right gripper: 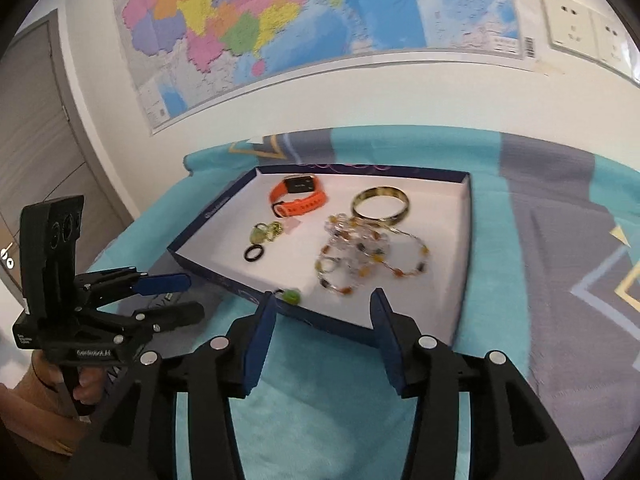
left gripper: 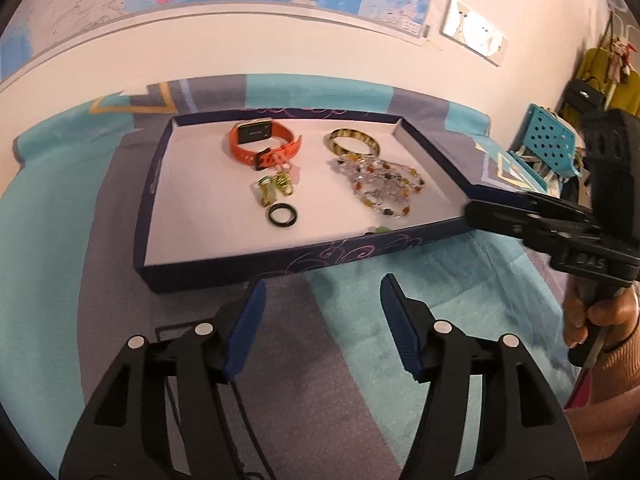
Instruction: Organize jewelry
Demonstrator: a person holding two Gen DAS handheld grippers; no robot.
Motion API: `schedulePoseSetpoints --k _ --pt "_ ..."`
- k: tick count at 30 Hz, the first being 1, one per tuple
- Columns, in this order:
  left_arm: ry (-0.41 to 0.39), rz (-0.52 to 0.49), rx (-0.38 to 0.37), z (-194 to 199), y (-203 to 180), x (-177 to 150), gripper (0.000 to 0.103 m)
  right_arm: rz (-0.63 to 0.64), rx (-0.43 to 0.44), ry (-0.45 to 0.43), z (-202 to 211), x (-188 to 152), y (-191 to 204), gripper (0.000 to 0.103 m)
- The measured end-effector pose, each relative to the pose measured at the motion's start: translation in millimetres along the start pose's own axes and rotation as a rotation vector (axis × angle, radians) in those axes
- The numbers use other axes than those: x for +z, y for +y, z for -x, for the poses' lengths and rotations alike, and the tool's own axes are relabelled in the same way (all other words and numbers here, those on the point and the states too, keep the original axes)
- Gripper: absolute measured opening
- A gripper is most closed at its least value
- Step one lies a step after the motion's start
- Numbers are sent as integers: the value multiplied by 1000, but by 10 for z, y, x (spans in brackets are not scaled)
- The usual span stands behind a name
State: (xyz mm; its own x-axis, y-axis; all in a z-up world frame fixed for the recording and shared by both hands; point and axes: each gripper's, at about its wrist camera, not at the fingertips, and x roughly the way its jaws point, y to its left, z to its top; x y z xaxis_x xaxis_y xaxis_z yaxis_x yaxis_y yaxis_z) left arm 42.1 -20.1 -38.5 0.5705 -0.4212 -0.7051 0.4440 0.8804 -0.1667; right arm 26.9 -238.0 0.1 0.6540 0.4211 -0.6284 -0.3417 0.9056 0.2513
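Teal-and-grey patterned cloth (left gripper: 100,280) covered the surface, with a wall map (right gripper: 280,20) behind it and a wall socket (right gripper: 576,24) to the map's right. Dark blue shallow box tray (left gripper: 280,258) sat on the cloth, white inside.

Tray contents:
- orange watch (left gripper: 262,140) at the back, left of centre
- amber bangle (left gripper: 354,142) at the back, right of the watch
- beaded necklaces (left gripper: 380,184) in a tangled pile just in front of the bangle, touching it
- gold-green earrings (left gripper: 276,190) in front of the watch
- black ring (left gripper: 283,215) just in front of the earrings
- small green bead (right gripper: 293,295) against the near wall

Left gripper (left gripper: 322,320) hovered just short of the tray's near wall, jaws spread, nothing between them. Right gripper (right gripper: 322,340) was at the tray's near right corner, jaws spread and empty too; in the left wrist view its fingertips (left gripper: 492,210) overlapped that corner, contact can't be confirmed. 2 hands on the handles, right hand (left gripper: 596,320) visible at the frame edge.

All jewelry was in the tray, none on the cloth.
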Motion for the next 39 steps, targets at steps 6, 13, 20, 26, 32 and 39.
schedulePoseSetpoints --k 6,13,20,26,32,39 --pt "-1 34 35 -14 -12 -3 68 -10 9 6 1 -72 13 51" --pt "-10 26 63 35 -49 -24 76 19 15 21 -49 -103 178 57" --pt "-23 31 83 85 -70 -40 85 25 11 23 -78 -120 288 67" --pt "-40 35 109 144 -84 -65 95 35 -15 7 -9 -144 329 83" --pt "-49 79 119 177 -61 -70 97 34 -44 9 19 -194 329 88" --pt "-34 96 149 147 -116 -126 97 29 -64 9 32 -251 370 96"
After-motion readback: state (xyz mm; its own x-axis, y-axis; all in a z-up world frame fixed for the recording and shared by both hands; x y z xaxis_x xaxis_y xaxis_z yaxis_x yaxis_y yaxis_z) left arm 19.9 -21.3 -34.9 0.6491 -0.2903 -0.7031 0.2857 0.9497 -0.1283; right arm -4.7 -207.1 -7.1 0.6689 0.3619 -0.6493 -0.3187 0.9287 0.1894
